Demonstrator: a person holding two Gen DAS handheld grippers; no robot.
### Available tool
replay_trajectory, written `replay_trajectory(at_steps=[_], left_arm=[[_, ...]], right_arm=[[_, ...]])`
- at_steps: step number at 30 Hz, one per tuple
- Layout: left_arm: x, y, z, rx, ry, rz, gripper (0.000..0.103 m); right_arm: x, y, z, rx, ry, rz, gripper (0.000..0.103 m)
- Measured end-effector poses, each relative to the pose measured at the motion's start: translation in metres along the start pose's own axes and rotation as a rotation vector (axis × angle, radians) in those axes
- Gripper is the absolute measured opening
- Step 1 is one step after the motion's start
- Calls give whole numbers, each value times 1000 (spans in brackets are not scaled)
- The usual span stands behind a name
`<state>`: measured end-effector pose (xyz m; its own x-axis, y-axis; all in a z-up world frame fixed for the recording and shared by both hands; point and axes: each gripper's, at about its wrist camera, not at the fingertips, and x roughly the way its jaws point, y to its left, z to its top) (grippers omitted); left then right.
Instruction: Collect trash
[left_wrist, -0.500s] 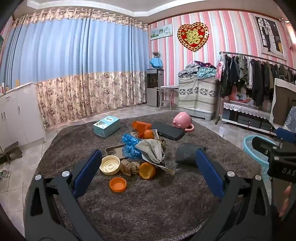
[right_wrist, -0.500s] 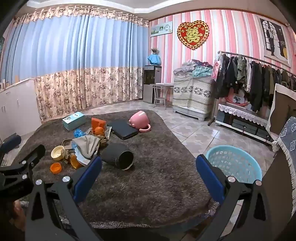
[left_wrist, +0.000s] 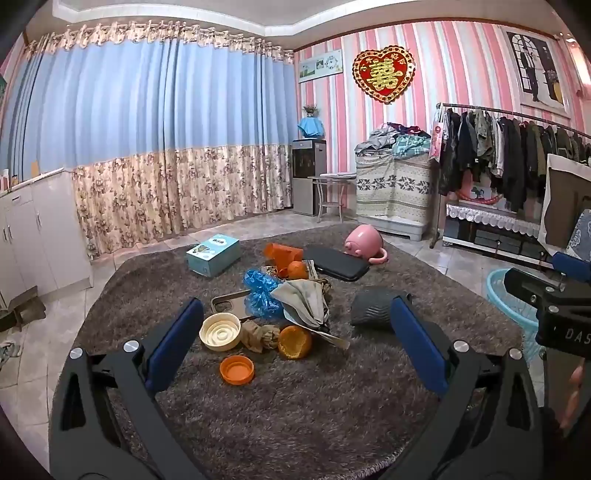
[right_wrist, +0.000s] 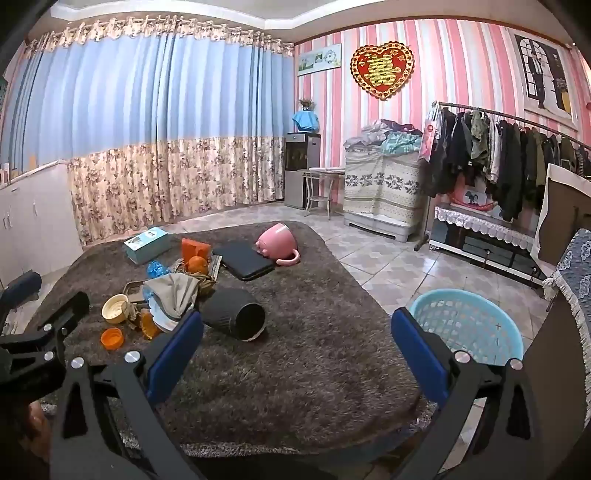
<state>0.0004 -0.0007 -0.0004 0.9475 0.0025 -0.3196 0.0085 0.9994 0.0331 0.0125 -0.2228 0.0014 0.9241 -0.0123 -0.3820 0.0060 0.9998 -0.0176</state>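
A heap of trash lies on a grey shag rug (left_wrist: 295, 413): an orange lid (left_wrist: 236, 369), a cream round dish (left_wrist: 220, 331), a crumpled brown wad (left_wrist: 260, 334), an orange peel cup (left_wrist: 294, 342), a blue plastic bag (left_wrist: 260, 291) and grey cloth (left_wrist: 304, 299). A dark bin (right_wrist: 236, 312) lies on its side, mouth toward me; it also shows in the left wrist view (left_wrist: 376, 308). My left gripper (left_wrist: 295, 350) is open and empty, held above the rug before the heap. My right gripper (right_wrist: 295, 354) is open and empty, right of the bin.
A light blue basket (right_wrist: 465, 325) stands on the tiled floor right of the rug. A teal box (left_wrist: 213, 254), an orange carton (left_wrist: 282, 254), a black case (left_wrist: 338, 263) and a pink tipped pot (left_wrist: 364, 243) lie further back. White cabinets (left_wrist: 33, 236) at left, clothes rack (left_wrist: 517, 155) at right.
Both views have barely shifted; the heap sits slightly lower and nearer in the left wrist view. Both grippers stay open.
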Motion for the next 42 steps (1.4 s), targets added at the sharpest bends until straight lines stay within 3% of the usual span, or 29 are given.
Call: replay_trajectory(at_steps=[42], left_arm=[[-2,1,0,0,-4,-3,98]], right_arm=[[-5,-5,0,9,-8,8,99]])
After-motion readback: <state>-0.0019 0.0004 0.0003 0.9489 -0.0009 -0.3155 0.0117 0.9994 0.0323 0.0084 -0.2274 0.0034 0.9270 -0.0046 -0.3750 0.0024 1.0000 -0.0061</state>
